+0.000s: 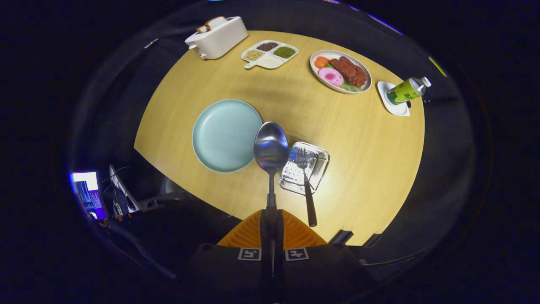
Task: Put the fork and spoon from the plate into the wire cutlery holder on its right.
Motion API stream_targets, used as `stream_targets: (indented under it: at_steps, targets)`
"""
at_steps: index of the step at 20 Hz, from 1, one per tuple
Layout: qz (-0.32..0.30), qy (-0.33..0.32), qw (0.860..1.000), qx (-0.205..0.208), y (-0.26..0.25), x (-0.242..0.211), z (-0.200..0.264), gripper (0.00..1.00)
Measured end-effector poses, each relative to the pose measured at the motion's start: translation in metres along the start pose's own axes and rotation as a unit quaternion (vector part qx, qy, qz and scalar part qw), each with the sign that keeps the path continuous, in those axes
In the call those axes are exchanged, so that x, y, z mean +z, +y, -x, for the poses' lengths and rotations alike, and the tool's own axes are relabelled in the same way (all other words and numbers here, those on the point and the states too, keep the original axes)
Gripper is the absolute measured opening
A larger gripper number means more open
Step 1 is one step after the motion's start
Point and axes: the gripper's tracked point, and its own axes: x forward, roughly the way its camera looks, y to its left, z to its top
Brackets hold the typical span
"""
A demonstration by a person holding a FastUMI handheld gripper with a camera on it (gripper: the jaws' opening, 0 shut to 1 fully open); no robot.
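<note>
The tool [271,230], with orange ribbed fingers [295,232], is clamped on the dark handle of a shiny metal spoon [271,148], whose bowl stands straight ahead of the fingers, above the counter. Just right of the bowl, a metal fork with a black handle [306,181] stands tines-down in the square wire cutlery holder [322,162]. Left of the spoon sits a round pale blue plate [226,135] on the round wooden counter [363,169].
</note>
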Motion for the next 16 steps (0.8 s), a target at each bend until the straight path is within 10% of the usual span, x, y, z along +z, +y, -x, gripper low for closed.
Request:
stream_targets:
  at_steps: [16]
  targets:
    - [0.01, 0.254, 0.967, -0.032, -0.036, -0.003, -0.047, 0.06]
